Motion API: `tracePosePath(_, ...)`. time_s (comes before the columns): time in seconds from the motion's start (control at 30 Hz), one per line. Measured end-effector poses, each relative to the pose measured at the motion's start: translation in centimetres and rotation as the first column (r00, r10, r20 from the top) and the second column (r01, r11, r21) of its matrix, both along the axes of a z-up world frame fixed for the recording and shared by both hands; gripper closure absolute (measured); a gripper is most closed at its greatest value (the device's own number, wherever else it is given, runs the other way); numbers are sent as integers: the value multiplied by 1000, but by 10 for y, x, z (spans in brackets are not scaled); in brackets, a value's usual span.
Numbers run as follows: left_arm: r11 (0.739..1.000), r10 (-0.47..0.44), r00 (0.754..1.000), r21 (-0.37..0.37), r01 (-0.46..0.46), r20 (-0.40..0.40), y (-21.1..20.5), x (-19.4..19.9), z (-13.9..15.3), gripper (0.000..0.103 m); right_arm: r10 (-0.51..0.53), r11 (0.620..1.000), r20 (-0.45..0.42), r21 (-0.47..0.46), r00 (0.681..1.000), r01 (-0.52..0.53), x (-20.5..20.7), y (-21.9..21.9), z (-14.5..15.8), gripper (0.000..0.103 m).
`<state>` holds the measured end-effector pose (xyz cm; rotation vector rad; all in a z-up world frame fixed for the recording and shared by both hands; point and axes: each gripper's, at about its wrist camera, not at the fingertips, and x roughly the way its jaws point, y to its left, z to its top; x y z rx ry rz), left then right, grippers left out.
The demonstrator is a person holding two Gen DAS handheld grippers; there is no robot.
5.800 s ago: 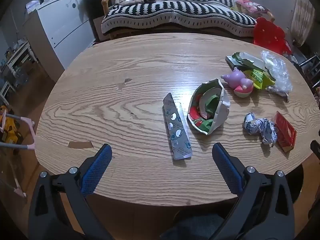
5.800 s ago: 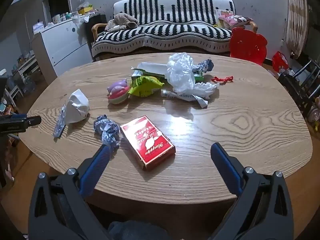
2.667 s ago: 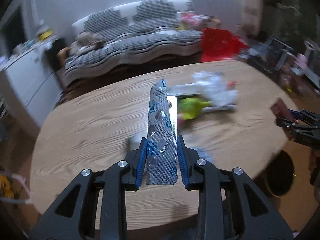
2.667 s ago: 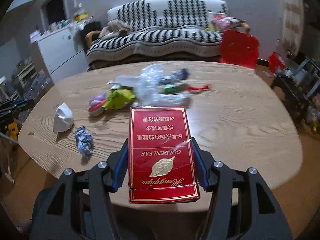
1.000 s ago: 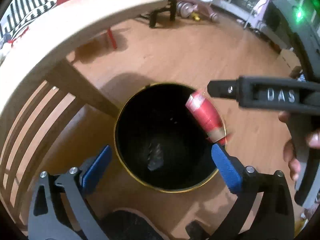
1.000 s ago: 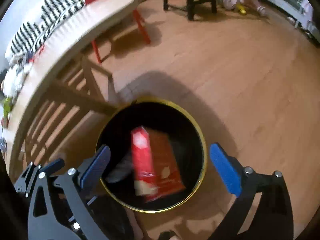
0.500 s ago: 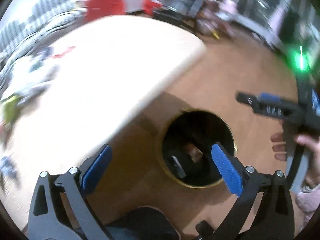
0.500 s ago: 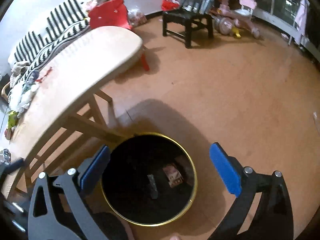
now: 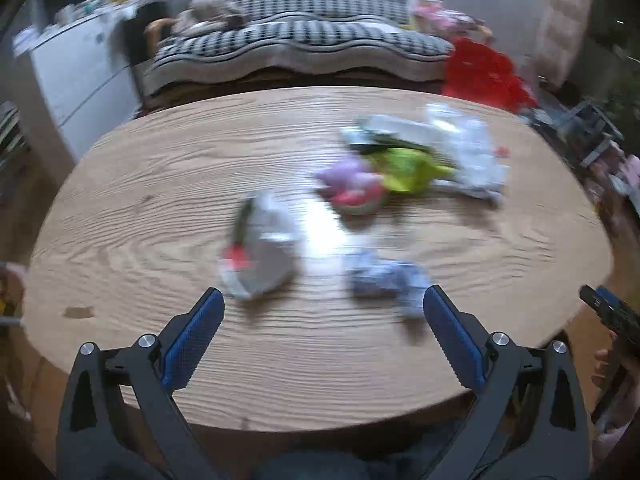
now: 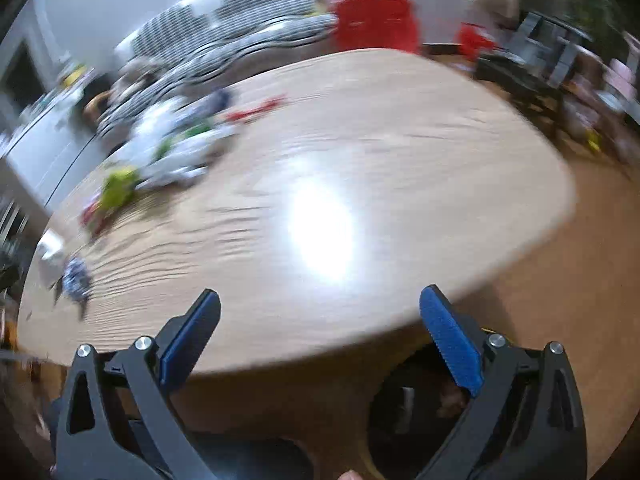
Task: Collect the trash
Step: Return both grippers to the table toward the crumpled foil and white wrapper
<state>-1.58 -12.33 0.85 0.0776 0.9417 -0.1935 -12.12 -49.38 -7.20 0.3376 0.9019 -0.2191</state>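
The left tool (image 9: 322, 330) hangs with fingers wide apart above the bench (image 9: 160, 184); a crumpled white wrapper (image 9: 260, 252) and bluish wad (image 9: 384, 278) lie just ahead. The right tool (image 10: 320, 330), likewise spread, holds nothing, trash well off to its left.
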Motion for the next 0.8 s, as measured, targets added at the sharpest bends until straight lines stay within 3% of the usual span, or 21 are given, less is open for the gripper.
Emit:
tracePosePath(0.13,999,34,999,27,-33,-24,30,10,-14,6,138,990,7,-9,990,-138,41,60,5,7)
tracePosePath(0.3,999,24,998,50,-21,-60,39,23,-35,6,242,970,20,-18,970,-242,71,117,13,7)
tracePosePath(0.5,997,-2,996,76,9,-92,46,39,-58,6,393,918,-40,-43,919,-395,98,179,1,7)
tracePosePath(0.63,998,-10,994,61,16,-106,53,48,-68,6,463,883,-67,-56,884,-466,116,215,-4,7)
tracePosePath(0.8,998,-24,993,62,31,-115,55,64,-79,6,497,862,-93,-67,863,-503,137,238,-13,7)
